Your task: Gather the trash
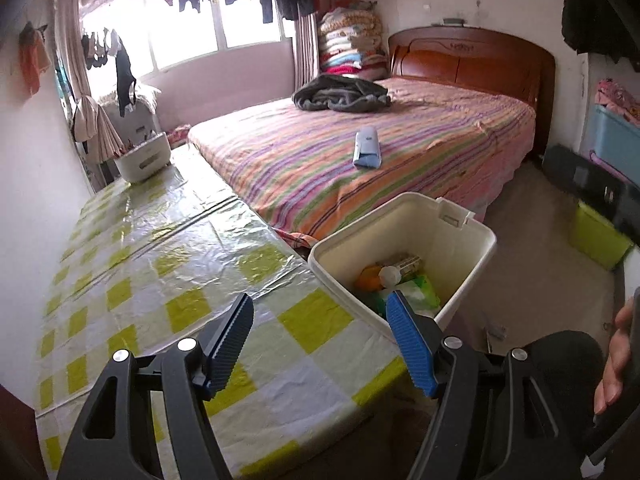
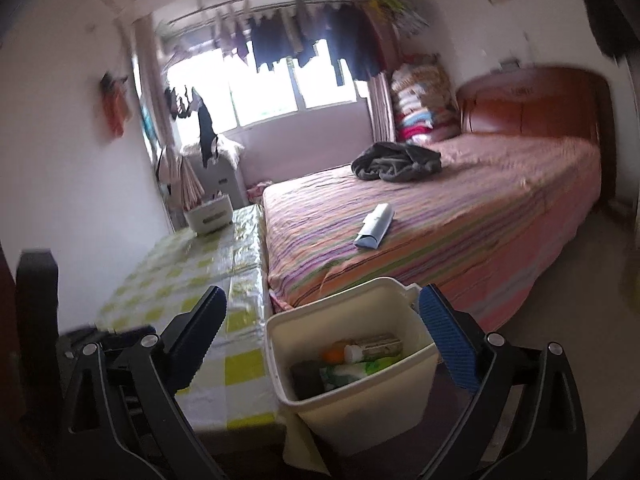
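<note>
A cream trash bin [image 1: 440, 248] [image 2: 360, 412] stands on the floor at the corner of the table, against the bed. Inside lie an orange item [image 1: 368, 276] [image 2: 336, 352], a white bottle [image 1: 394, 272] [image 2: 374, 350] and a green wipes pack [image 1: 420, 292] [image 2: 360, 368]. My left gripper [image 1: 320, 304] is open and empty, over the table's corner by the bin's rim. My right gripper [image 2: 323, 294] is open wide above the bin, holding nothing. A blue and white package [image 1: 366, 148] [image 2: 375, 226] lies on the striped bed.
The table [image 1: 160, 280] [image 2: 192, 272] has a glossy green-checked cloth, with a white caddy [image 1: 142, 160] [image 2: 208, 216] at its far end. A dark blanket [image 1: 340, 92] is bunched on the bed [image 1: 460, 140]. A green box [image 1: 596, 240] sits on the floor at right; a hand [image 1: 616, 360] shows there.
</note>
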`<state>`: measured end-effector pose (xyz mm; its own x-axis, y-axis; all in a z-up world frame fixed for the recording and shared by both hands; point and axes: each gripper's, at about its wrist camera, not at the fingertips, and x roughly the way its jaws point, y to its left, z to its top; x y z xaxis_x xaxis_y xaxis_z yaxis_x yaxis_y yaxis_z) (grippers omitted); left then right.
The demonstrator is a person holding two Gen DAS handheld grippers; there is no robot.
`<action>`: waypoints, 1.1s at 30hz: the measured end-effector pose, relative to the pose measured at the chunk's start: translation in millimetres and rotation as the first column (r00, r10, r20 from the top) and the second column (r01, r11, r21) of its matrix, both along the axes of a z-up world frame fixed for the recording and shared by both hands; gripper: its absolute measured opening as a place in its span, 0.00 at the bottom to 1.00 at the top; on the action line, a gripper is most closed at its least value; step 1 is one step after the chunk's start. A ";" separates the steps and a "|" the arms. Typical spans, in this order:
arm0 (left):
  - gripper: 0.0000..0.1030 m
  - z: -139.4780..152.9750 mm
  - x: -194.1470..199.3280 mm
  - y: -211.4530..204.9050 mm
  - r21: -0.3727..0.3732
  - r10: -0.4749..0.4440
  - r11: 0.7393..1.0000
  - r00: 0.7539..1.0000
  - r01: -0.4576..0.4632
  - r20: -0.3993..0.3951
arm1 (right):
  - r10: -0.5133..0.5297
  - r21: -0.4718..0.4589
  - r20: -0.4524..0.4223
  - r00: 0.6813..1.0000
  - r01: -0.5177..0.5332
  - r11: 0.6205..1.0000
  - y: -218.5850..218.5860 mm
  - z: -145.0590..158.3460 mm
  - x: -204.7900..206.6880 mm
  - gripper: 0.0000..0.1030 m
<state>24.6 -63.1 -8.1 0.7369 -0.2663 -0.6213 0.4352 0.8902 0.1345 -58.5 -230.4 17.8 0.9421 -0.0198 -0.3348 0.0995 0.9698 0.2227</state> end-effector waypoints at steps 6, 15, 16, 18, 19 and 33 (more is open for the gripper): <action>0.65 6.5 -16.7 18.1 -0.017 0.009 1.000 1.000 -0.008 0.025 | 0.015 -0.121 -0.014 1.000 -0.017 0.992 36.5 6.9 -12.6 0.93; 0.65 21.4 -33.5 48.2 -0.039 0.076 0.997 0.994 -0.073 0.074 | 0.049 -0.180 -0.024 0.999 -0.053 0.982 66.4 20.1 -24.3 0.93; 0.65 22.4 -34.6 50.0 -0.040 0.080 0.996 0.994 -0.077 0.077 | 0.053 -0.186 -0.023 0.998 -0.056 0.981 67.0 21.7 -26.8 0.93; 0.65 25.0 -37.5 54.4 -0.042 0.090 0.995 0.992 -0.087 0.082 | 0.052 -0.201 -0.023 0.998 -0.056 0.978 68.8 23.0 -29.8 0.93; 0.66 26.4 -39.1 57.0 -0.046 0.097 0.995 0.991 -0.093 0.088 | 0.053 -0.203 -0.023 0.998 -0.056 0.978 68.2 23.4 -31.4 0.93; 0.76 27.6 -45.6 63.7 -0.042 0.115 0.993 0.988 -0.112 0.101 | 0.071 -0.152 -0.041 0.997 -0.077 0.985 61.2 10.0 -23.5 0.93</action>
